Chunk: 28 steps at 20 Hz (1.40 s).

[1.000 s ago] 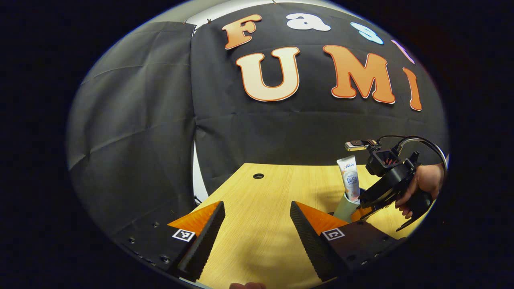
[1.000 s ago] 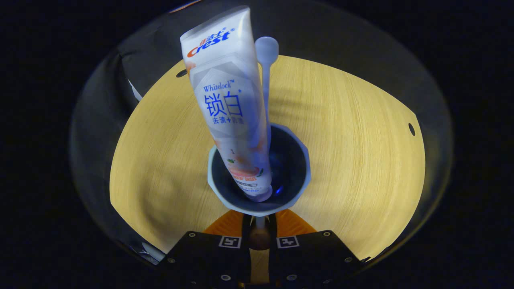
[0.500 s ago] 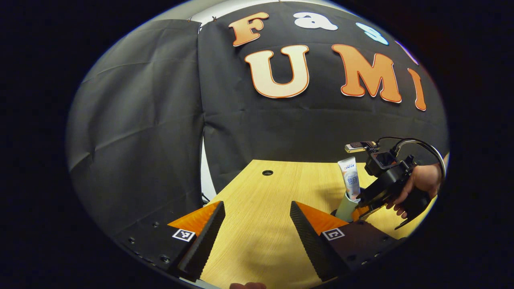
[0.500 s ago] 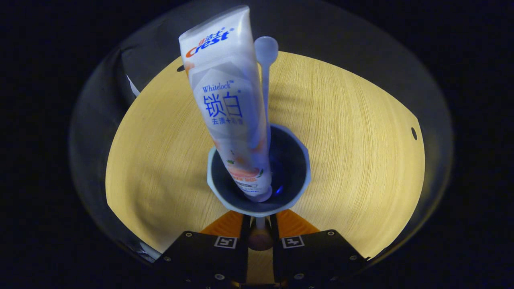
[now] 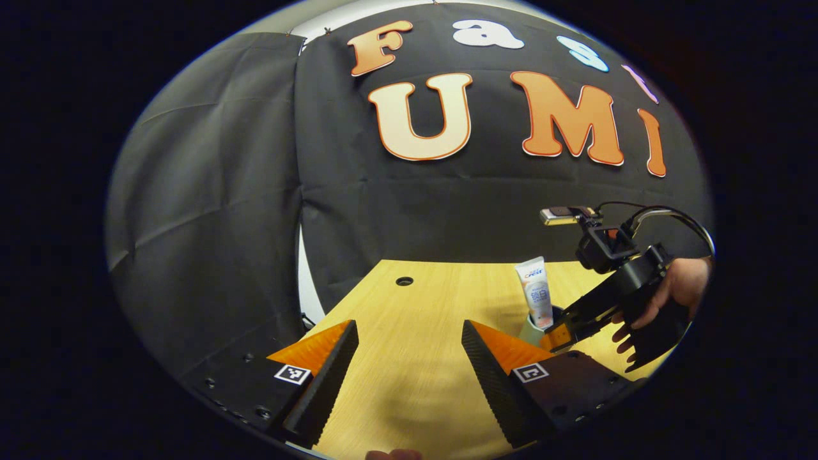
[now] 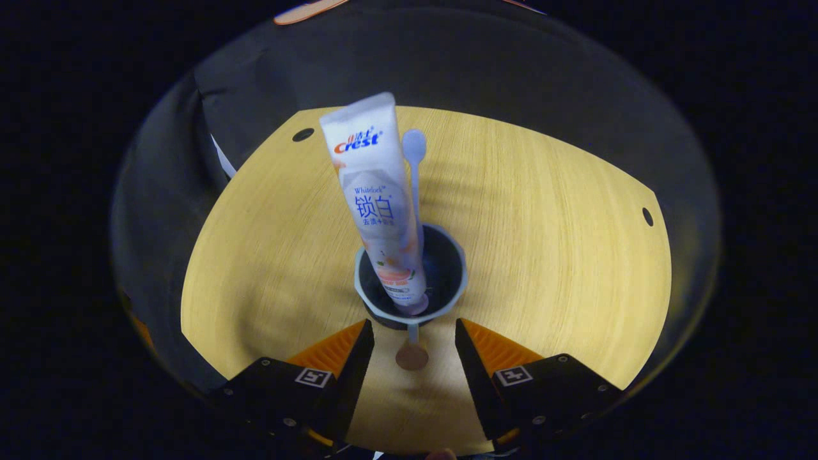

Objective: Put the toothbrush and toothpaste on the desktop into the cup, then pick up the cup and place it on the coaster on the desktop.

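A pale blue cup (image 6: 367, 291) stands upright on the wooden table (image 6: 543, 255), with a dark edge showing under its base. A white toothpaste tube (image 6: 378, 198) and a pale toothbrush (image 6: 414, 145) stand in it. The cup's thin handle with a round brownish end (image 6: 411, 356) points toward my right gripper (image 6: 413, 326), which is open with its fingers apart on either side of that handle, touching nothing. In the left gripper view, the cup (image 5: 530, 331) and tube (image 5: 535, 291) sit at the right, with the right gripper (image 5: 562, 331) and a hand (image 5: 677, 291) beside them. My left gripper (image 5: 409, 329) hangs open over bare table.
The table has small round holes near its far corners (image 6: 303, 135) (image 6: 647, 216) (image 5: 404, 280). Black cloth walls (image 5: 211, 191) close the booth behind and to the left of the table.
My right gripper has opened, let go of the cup's handle and drawn back, so the cup looks smaller. The left gripper only swayed slightly.
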Each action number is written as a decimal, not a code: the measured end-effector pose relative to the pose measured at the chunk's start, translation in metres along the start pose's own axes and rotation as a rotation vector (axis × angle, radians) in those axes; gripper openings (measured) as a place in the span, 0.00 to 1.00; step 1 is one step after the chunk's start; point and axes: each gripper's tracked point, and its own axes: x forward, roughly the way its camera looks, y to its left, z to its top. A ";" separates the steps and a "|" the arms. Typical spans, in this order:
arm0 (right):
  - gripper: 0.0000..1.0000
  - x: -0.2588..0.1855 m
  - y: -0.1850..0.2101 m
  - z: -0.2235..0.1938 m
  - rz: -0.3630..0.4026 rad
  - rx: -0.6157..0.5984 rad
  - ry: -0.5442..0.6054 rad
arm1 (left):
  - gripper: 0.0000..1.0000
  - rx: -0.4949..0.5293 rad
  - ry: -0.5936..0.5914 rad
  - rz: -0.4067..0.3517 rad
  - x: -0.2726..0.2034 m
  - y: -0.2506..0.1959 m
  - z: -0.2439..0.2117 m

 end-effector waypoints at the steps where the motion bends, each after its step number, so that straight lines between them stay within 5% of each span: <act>1: 0.82 -0.010 -0.004 0.003 -0.004 0.008 -0.025 | 0.99 -0.002 -0.002 -0.019 0.001 -0.004 0.000; 13: 0.90 -0.156 -0.097 0.035 -0.117 0.083 -0.533 | 0.98 -0.004 -0.094 -0.226 0.002 -0.114 0.078; 22: 0.93 -0.241 -0.162 0.031 -0.246 0.122 -0.880 | 0.98 -0.010 -0.172 -0.269 -0.051 -0.173 0.116; 28: 0.93 -0.270 -0.177 0.006 -0.271 0.139 -0.954 | 0.99 -0.012 -0.220 -0.251 -0.074 -0.185 0.128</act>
